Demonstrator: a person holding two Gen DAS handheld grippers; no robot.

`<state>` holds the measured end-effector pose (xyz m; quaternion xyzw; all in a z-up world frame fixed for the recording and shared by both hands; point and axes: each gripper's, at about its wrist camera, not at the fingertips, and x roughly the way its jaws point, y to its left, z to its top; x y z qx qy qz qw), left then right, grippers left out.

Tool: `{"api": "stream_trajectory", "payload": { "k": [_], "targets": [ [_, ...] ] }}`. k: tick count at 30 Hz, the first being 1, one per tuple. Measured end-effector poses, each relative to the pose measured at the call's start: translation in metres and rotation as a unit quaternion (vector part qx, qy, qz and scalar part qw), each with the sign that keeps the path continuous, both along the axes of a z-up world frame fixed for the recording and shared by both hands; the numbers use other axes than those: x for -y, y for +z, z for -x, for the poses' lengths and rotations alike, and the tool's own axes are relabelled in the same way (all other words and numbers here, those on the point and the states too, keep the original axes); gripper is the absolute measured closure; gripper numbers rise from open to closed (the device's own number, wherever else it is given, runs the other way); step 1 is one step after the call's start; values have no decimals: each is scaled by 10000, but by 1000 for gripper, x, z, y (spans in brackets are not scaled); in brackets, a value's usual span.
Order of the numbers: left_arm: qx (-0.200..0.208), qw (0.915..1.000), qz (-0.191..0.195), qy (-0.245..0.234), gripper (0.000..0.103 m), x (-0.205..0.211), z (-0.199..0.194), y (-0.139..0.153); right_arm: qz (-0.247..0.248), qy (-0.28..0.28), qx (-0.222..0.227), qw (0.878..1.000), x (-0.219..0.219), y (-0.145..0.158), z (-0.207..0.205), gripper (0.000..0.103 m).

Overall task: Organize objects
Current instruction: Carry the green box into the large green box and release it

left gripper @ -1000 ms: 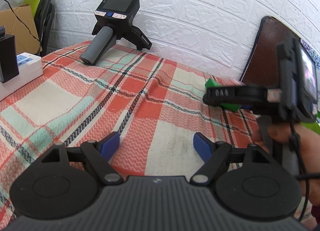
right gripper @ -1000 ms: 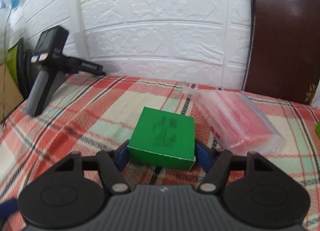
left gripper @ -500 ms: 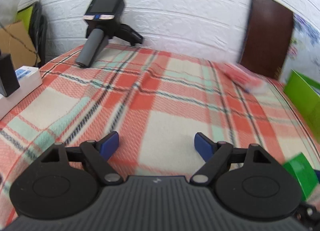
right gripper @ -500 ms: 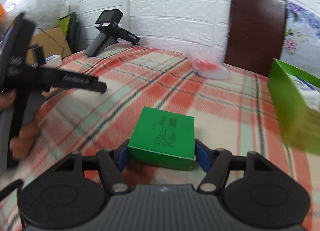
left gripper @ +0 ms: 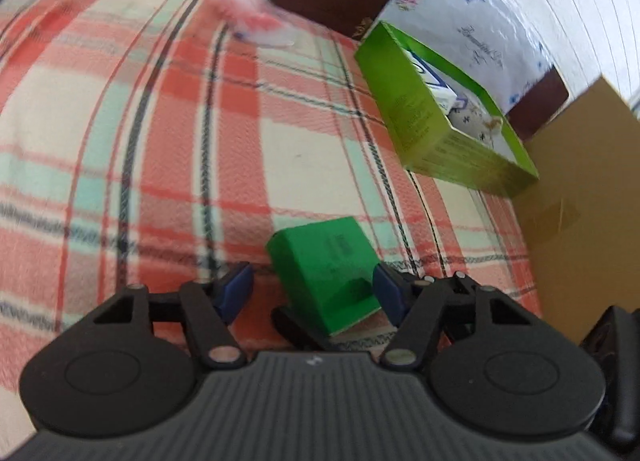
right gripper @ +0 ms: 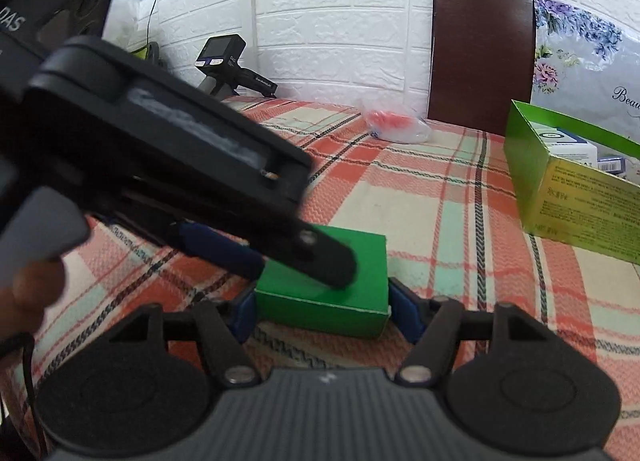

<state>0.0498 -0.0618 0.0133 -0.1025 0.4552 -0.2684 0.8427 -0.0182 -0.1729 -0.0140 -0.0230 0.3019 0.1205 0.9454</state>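
Note:
A small green box [right gripper: 340,293] is clamped between the blue pads of my right gripper [right gripper: 322,311], held just above the plaid cloth. In the left wrist view the same green box [left gripper: 324,273] sits tilted between the open fingers of my left gripper [left gripper: 312,293], nearer the right pad; the left pad stands apart from it. The left gripper's body [right gripper: 160,165] crosses the right wrist view from the left and overlaps the box's top. An open lime-green carton [left gripper: 436,117] holding small packages stands at the right, also in the right wrist view [right gripper: 568,197].
A clear bag with red contents [right gripper: 396,127] lies near the back wall beside a brown board [right gripper: 480,57]. A spare black handheld gripper [right gripper: 232,65] rests at the back left. A cardboard box [left gripper: 588,197] stands at the right edge, with a floral bag behind the carton.
My right gripper carried the green box from the back of the table towards the front right. My left gripper swung right and closed in around the same box.

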Motion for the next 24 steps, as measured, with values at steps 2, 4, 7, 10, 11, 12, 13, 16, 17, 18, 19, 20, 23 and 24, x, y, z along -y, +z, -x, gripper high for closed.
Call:
{"api": "stream_trajectory", "payload": {
  "k": [2,4,7,10,11,12,13,16,17,18,19,20,23,24],
  "targets": [
    [-106,9998,5,-156,52,14,-3,2,-48,-32,25,10000,3,0,3,39],
    [-71,9996,-12,-265,53,25,-8,8,-201,-189,111,9996,13,4,5,39],
    [214,9984,71,-520,53,45,-12,28,-185,-424,519,9976,29,16,8,39],
    [491,9955,204,-785,53,73,-27,50,31,-714,1023,9922,50,33,5,39],
    [582,9942,219,-881,53,85,-33,57,93,-825,1162,9897,58,38,1,39],
    [666,9930,217,-956,53,96,-38,63,146,-931,1271,9874,67,43,-3,39],
    [757,9916,199,-1033,53,108,-43,68,185,-1041,1352,9852,76,46,-9,39],
    [1040,9866,147,-1252,53,144,-59,76,203,-1371,1467,9794,105,54,-29,39],
    [1073,9856,155,-1299,53,153,-66,77,183,-1472,1482,9778,115,55,-36,39],
    [1097,9850,141,-1323,53,163,-72,77,172,-1558,1484,9764,124,55,-43,39],
    [1105,9846,121,-1348,53,172,-79,77,182,-1634,1483,9752,131,55,-51,39],
    [1110,9843,93,-1369,53,180,-86,76,212,-1702,1484,9739,138,53,-58,39],
    [1119,9834,-75,-1430,52,200,-105,67,262,-1857,1433,9717,154,45,-80,37],
    [1095,9840,-184,-1396,52,202,-108,64,268,-1882,1365,9722,158,40,-87,32]
  ]
}}
